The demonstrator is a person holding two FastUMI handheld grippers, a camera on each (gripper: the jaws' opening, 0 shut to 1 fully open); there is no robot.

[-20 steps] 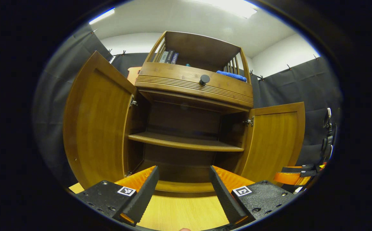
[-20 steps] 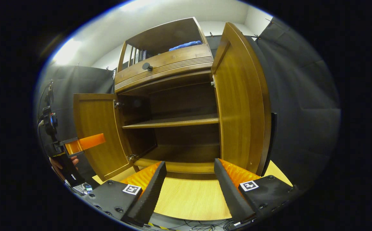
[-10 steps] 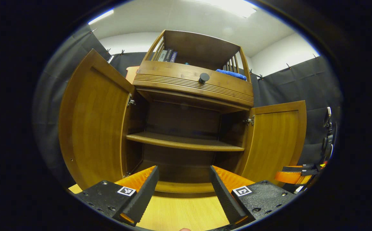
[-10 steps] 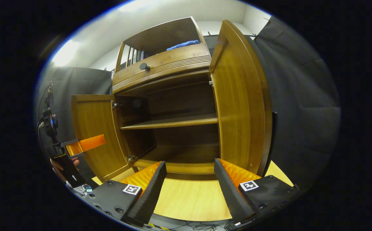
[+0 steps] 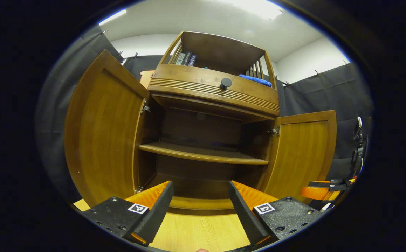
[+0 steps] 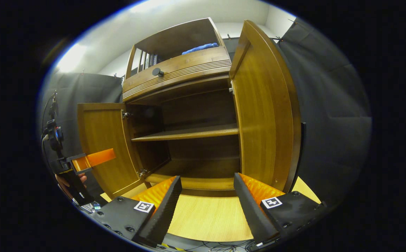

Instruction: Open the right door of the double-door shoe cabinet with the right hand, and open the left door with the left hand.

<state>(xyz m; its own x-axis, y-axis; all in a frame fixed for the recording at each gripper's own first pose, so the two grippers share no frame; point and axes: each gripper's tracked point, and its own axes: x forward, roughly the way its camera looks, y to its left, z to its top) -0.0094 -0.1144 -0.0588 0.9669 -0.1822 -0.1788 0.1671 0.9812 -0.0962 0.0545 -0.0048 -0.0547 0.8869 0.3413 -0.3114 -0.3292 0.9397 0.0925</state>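
Observation:
The wooden shoe cabinet (image 5: 210, 105) stands in front of me with both doors swung wide. In the left gripper view the left door (image 5: 101, 133) hangs close at the left and the right door (image 5: 302, 150) farther off at the right. My left gripper (image 5: 200, 206) is open, low before the cabinet's bottom edge, with nothing between its fingers. In the right gripper view the right door (image 6: 264, 119) is close at the right and the left door (image 6: 103, 143) lies beyond. My right gripper (image 6: 206, 204) is open and holds nothing. The left gripper (image 6: 97, 158) shows beside the left door, held by a hand (image 6: 71, 180).
Inside the cabinet is one bare shelf (image 5: 203, 154). Above the doors sits a drawer with a black knob (image 5: 225, 83), and on top a blue cloth (image 5: 255, 79) and some books (image 5: 185, 58). A light wooden board (image 5: 195, 231) lies under the grippers. Cables (image 6: 220, 245) trail below.
Both views have drifted only slightly. The doors stay wide open and neither gripper has changed its opening.

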